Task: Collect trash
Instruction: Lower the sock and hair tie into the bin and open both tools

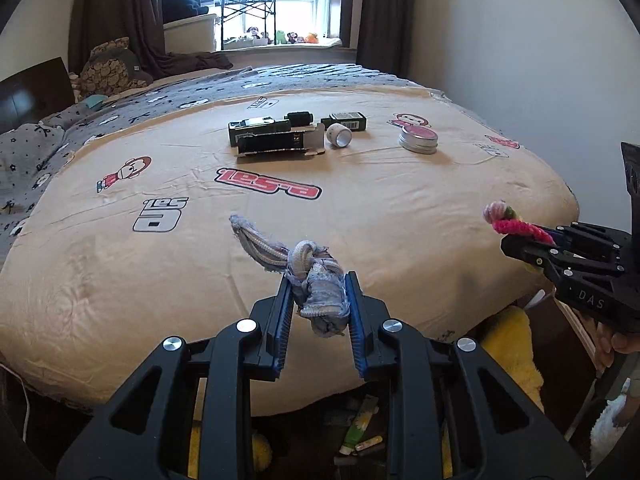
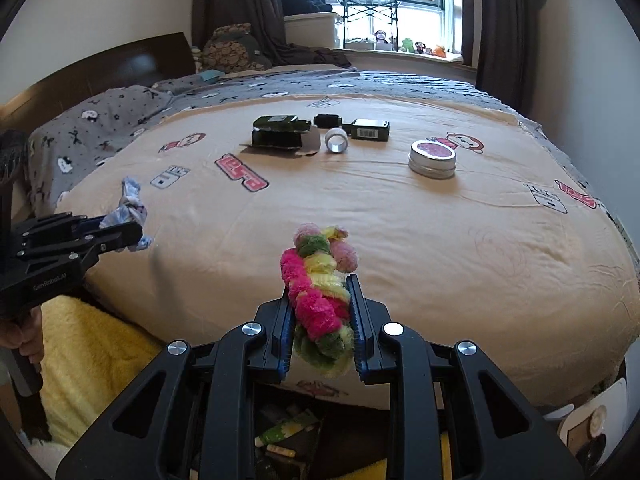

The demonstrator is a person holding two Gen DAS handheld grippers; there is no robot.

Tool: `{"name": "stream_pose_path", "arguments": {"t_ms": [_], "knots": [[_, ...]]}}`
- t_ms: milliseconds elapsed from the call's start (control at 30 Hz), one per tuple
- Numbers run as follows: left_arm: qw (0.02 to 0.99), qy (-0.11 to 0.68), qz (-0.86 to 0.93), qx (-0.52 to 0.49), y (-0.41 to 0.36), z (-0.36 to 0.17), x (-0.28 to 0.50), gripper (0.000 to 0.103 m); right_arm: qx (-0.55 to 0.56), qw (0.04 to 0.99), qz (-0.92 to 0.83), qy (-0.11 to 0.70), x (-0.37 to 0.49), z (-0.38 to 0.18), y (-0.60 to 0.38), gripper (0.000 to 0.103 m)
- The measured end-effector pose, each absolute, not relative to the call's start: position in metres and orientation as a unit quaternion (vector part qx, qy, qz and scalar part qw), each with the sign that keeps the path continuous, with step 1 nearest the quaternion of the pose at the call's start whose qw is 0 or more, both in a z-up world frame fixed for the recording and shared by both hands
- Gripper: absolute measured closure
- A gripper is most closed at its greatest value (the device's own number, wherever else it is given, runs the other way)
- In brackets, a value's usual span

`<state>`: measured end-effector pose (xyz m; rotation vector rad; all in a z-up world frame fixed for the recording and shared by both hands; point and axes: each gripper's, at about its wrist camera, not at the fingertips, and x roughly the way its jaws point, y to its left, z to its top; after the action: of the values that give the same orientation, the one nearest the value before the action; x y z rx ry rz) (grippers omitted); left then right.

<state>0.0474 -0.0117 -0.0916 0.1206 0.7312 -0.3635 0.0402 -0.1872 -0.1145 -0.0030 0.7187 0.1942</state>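
My left gripper (image 1: 319,285) is shut on a knotted blue-grey rag (image 1: 316,280) and holds it above the near edge of the bed; it also shows in the right wrist view (image 2: 132,224). My right gripper (image 2: 319,296) is shut on a fuzzy pink, yellow and green braid (image 2: 320,292), held above the bed's near edge; it shows at the right of the left wrist view (image 1: 516,230). On the tan sheet (image 1: 200,248) farther back lie dark green boxes (image 1: 260,136), a white tape roll (image 1: 339,135), a small dark box (image 1: 348,121) and a round tin (image 1: 418,140).
Below both grippers, past the bed edge, is a dark container with trash pieces (image 2: 288,432) and yellow fluffy fabric (image 2: 88,360). A grey patterned blanket (image 1: 48,140) and pillows lie at the left. A window sill with toys (image 1: 288,36) is at the back.
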Motion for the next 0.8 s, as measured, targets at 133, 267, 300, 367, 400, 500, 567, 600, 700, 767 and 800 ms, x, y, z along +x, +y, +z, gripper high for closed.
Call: {"name": "stream_pose_path", "arguments": {"t_ms": [133, 267, 300, 367, 400, 500, 567, 600, 700, 767, 800], "knots": [[0.904, 0.378, -0.188, 0.069, -0.014, -0.111, 0.024, 0.079, -0.001, 0.922, 0.103, 0.372, 0.019, -0.135, -0.177, 0.078], [0.886, 0.410, -0.200, 0.079, -0.018, -0.138, 0.008, 0.079, 0.007, 0.904, 0.113, 0.411, 0.011, -0.162, -0.166, 0.078], [0.880, 0.421, -0.203, 0.079, -0.020, -0.147, 0.005, 0.079, 0.010, 0.900, 0.115, 0.421, 0.010, -0.169, -0.164, 0.078], [0.868, 0.444, -0.209, 0.077, -0.022, -0.166, 0.000, 0.079, 0.019, 0.889, 0.117, 0.442, 0.009, -0.185, -0.160, 0.078], [0.861, 0.457, -0.211, 0.075, -0.024, -0.176, 0.000, 0.079, 0.023, 0.883, 0.118, 0.454, 0.010, -0.195, -0.158, 0.078], [0.841, 0.491, -0.213, 0.078, -0.028, -0.205, 0.001, 0.079, 0.025, 0.870, 0.121, 0.478, 0.010, -0.214, -0.153, 0.078], [0.828, 0.511, -0.217, 0.079, -0.030, -0.221, 0.003, 0.079, 0.027, 0.859, 0.122, 0.496, 0.010, -0.228, -0.149, 0.078], [0.820, 0.523, -0.222, 0.076, -0.031, -0.229, 0.005, 0.079, 0.028, 0.854, 0.122, 0.505, 0.010, -0.235, -0.147, 0.078], [0.796, 0.554, -0.235, 0.067, -0.035, -0.250, 0.010, 0.079, 0.028, 0.842, 0.120, 0.525, 0.011, -0.250, -0.144, 0.078], [0.789, 0.562, -0.238, 0.071, -0.038, -0.259, 0.012, 0.079, 0.030, 0.833, 0.120, 0.539, 0.012, -0.261, -0.142, 0.078], [0.785, 0.567, -0.239, 0.075, -0.040, -0.264, 0.013, 0.079, 0.031, 0.827, 0.120, 0.548, 0.013, -0.269, -0.140, 0.078]]}}
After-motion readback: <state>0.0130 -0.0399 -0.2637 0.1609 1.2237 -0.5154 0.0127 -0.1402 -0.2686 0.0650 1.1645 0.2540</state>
